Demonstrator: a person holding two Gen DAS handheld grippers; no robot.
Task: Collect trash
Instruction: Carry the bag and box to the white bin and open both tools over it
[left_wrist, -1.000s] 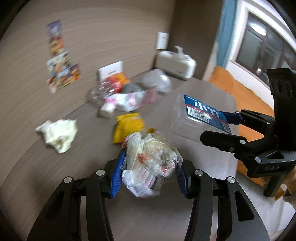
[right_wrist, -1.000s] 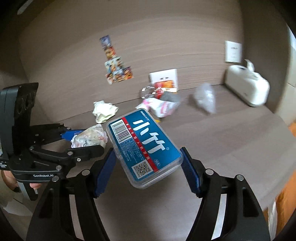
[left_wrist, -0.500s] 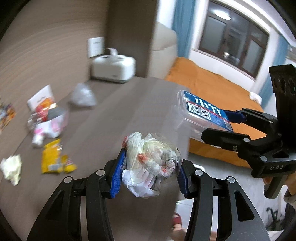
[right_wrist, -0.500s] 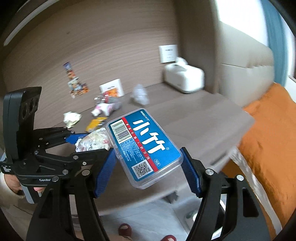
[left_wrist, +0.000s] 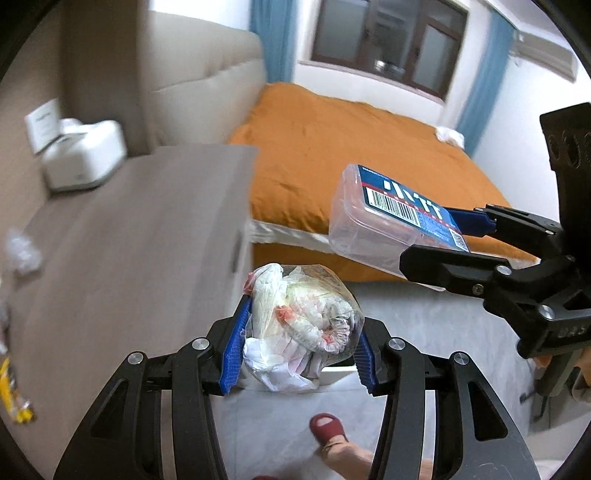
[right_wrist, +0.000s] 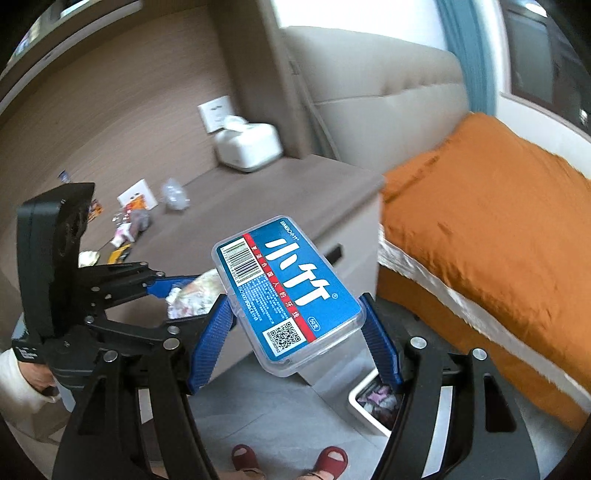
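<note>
My left gripper (left_wrist: 301, 343) is shut on a crumpled clear plastic bag of wrappers (left_wrist: 303, 325), held above the floor just past the brown desk's (left_wrist: 122, 236) end. My right gripper (right_wrist: 297, 328) is shut on a clear plastic box with a blue label (right_wrist: 286, 291); the same box (left_wrist: 391, 218) shows at the right of the left wrist view. The left gripper (right_wrist: 173, 301) and its bag (right_wrist: 195, 299) sit left of the box in the right wrist view. A white bin (right_wrist: 373, 406) with trash inside stands on the floor below the box, partly hidden by my right fingers.
More litter lies on the desk: a yellow wrapper (right_wrist: 120, 253), a clear crumpled bag (right_wrist: 175, 195) and pink packaging (right_wrist: 127, 230). A white tissue box (right_wrist: 247, 147) sits at the desk's far end. An orange bed (right_wrist: 491, 229) fills the right. A person's red slippers (right_wrist: 334, 458) are below.
Both grippers have swung right, off the desk and toward the bed, each still holding its item. The floor, the white bin and the red slippers have come into view.
</note>
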